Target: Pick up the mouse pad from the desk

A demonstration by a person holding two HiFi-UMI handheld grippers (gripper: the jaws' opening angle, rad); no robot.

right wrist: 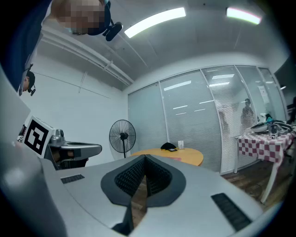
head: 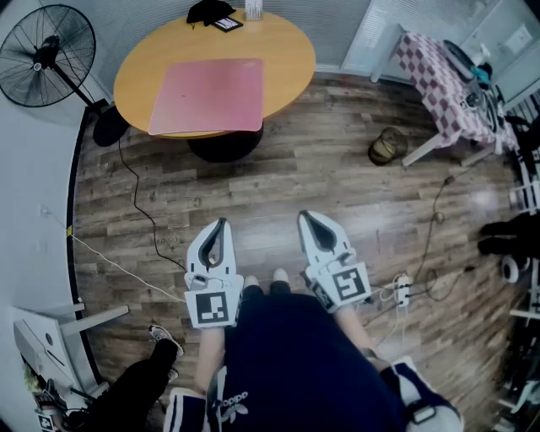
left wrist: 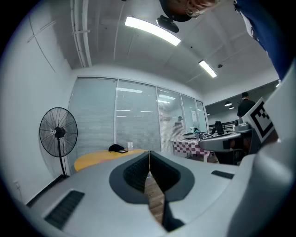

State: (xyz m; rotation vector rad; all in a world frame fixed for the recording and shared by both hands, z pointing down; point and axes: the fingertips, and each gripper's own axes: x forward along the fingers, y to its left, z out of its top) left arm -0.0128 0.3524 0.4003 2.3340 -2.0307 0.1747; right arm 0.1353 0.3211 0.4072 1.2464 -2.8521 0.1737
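The pink mouse pad lies flat on the round yellow table at the far end of the room; in the right gripper view only a thin pink strip of the mouse pad shows on the table top. Both grippers hang level over the wooden floor, well short of the table. My left gripper is shut with nothing between its jaws, its tips meeting in the left gripper view. The right gripper is shut and empty too, jaws together.
A black cap and a small dark item sit at the table's far edge. A standing fan is at the left, its cable crossing the floor. A checked-cloth table, a basket and a power strip lie to the right.
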